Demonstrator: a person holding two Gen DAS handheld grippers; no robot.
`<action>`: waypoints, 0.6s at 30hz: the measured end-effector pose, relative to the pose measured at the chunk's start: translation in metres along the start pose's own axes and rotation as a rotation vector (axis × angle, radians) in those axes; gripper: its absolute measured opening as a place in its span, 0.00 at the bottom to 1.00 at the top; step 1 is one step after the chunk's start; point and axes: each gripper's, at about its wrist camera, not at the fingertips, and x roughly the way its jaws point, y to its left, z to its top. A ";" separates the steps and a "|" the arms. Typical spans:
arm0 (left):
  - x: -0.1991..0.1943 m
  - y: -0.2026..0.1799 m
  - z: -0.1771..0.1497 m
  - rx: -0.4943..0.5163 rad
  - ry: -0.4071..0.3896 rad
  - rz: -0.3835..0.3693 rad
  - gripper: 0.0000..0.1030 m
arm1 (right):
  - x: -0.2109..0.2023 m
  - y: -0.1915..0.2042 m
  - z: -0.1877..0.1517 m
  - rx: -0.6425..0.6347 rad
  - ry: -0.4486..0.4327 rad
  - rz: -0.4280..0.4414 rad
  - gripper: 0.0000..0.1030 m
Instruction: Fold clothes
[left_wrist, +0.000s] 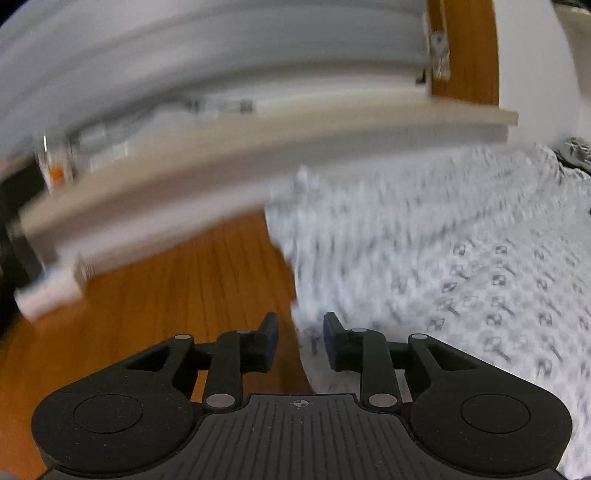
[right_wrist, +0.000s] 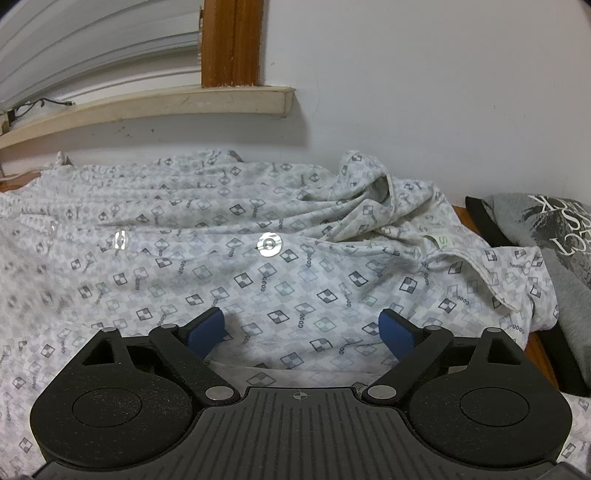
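Note:
A white shirt (right_wrist: 258, 280) with a grey checked-diamond print lies spread and wrinkled on a wooden table, its round shiny buttons (right_wrist: 269, 243) facing up and its collar (right_wrist: 480, 266) bunched at the right. My right gripper (right_wrist: 301, 325) hovers low over the shirt's front, open wide, nothing between its blue pads. In the blurred left wrist view the shirt (left_wrist: 443, 258) fills the right side. My left gripper (left_wrist: 301, 332) sits at the shirt's left edge with a narrow gap. The cloth's edge runs between the fingers, and the pads stand apart from it.
Bare wooden table (left_wrist: 166, 295) lies left of the shirt. A pale window sill (right_wrist: 166, 105) and brown frame (right_wrist: 232, 40) run along the white wall behind. A grey printed T-shirt (right_wrist: 554, 236) lies on a dark object at the right edge.

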 end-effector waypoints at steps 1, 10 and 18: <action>-0.002 0.003 -0.003 -0.018 0.007 -0.020 0.28 | 0.000 0.000 0.000 -0.002 0.000 0.000 0.89; -0.009 0.022 0.013 -0.110 -0.033 -0.057 0.54 | 0.001 -0.002 0.000 0.004 0.003 0.006 0.89; 0.028 0.031 0.026 -0.174 0.038 -0.132 0.32 | 0.000 -0.001 0.000 0.002 0.002 0.002 0.90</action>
